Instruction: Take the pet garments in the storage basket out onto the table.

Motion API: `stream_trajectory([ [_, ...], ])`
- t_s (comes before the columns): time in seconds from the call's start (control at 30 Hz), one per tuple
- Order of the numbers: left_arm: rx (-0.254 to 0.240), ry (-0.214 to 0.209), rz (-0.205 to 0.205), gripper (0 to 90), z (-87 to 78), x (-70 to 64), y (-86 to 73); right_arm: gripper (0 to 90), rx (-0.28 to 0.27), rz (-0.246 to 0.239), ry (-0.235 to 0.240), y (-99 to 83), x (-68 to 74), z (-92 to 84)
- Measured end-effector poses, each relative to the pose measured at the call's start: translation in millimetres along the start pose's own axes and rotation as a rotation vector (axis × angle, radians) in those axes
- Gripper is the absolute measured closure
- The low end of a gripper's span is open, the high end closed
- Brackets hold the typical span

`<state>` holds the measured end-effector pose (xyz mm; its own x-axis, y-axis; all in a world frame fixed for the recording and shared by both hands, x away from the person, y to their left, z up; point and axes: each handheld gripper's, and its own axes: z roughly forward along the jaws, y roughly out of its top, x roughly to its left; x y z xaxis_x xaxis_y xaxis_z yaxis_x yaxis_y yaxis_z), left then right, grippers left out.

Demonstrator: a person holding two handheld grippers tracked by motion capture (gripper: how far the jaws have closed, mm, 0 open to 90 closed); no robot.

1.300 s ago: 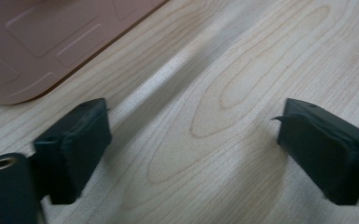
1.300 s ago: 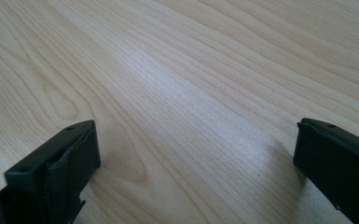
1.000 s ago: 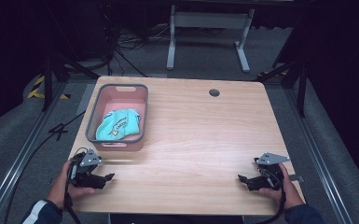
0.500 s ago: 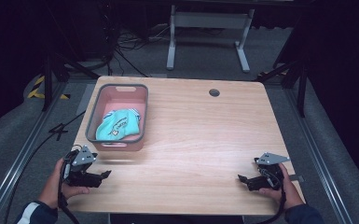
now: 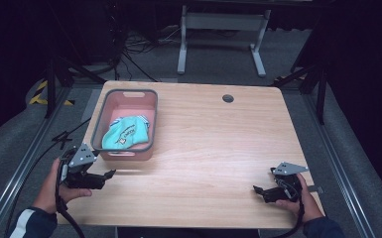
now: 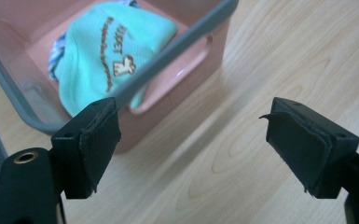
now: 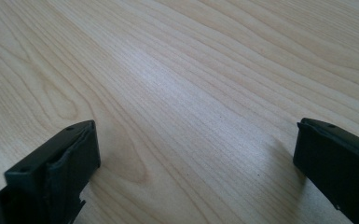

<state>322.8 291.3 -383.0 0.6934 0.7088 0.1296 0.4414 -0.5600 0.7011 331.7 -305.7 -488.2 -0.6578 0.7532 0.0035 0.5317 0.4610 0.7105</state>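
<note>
Since the earlier frame our left gripper (image 5: 110, 174) has drifted out toward the worktop's (image 5: 218, 148) left edge and a little nearer the pink basket (image 5: 100, 122); the right gripper (image 5: 256, 189) has stayed put, well apart from the basket at the near right. The basket sits on the worktop's left half, just beyond the left gripper's fingers (image 6: 93, 140). Inside the basket lies a crumpled teal garment (image 6: 107, 51), printed with lettering. We judge it soft, light and limp, best pinched at a raised fold near the basket's near wall. Both grippers' fingers are spread wide, holding nothing.
</note>
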Motion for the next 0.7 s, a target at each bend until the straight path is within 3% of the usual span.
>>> stream_trajectory([
  [0.23,-0.018,0.011,-0.01,16.6,7.0,12.8,23.3,0.6,0.0,0.0,0.0,0.0,0.0,0.0],
  [0.7,0.055,0.027,-0.006,16.3,35.0,35.2,58.2,0.6,0.0,0.0,0.0,0.0,0.0,0.0],
])
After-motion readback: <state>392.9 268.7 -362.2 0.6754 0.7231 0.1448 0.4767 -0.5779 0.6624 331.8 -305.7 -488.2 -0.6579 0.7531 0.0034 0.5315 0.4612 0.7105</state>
